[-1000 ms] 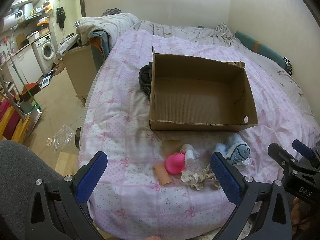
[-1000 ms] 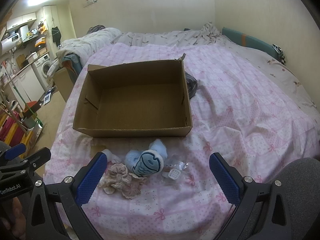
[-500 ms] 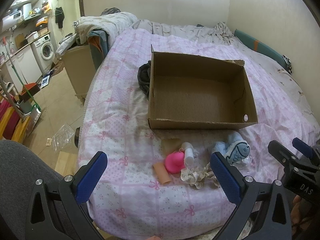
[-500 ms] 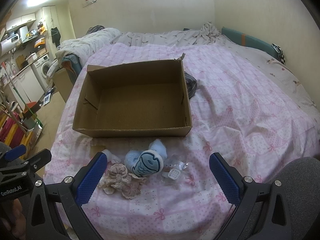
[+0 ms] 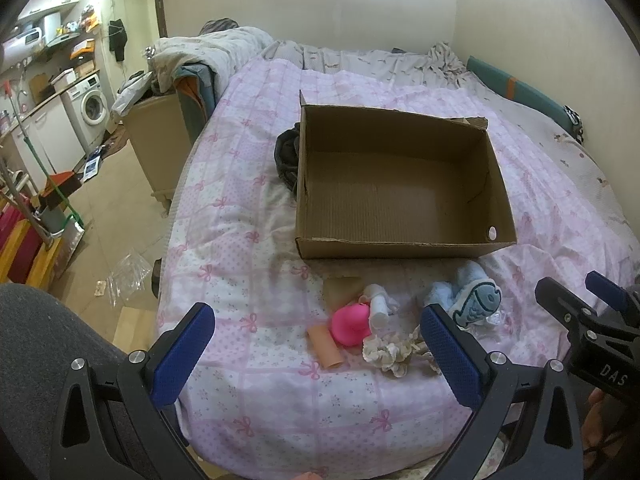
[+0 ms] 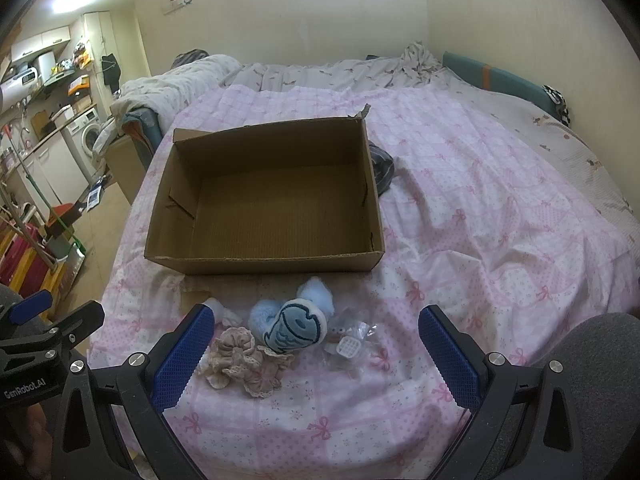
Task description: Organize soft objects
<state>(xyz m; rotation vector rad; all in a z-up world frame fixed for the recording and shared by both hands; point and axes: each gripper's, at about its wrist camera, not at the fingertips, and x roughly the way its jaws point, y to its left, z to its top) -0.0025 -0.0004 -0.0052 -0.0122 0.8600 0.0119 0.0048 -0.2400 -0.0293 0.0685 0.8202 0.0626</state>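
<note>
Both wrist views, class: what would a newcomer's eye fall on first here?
The big open cardboard box sits empty in the middle of the pink quilt. Just in front of it lies a small cluster of soft things: a bright pink toy, a blue fish plush and a beige scrunchie.

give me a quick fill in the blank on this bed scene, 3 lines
1. The cardboard box on the bed holds ____ so far.
2. The blue fish plush lies on the pink ____, between the box and the tongs.
3. Both the left tongs and the right tongs are ____, gripping nothing.

Missing words: nothing; quilt; open
</note>
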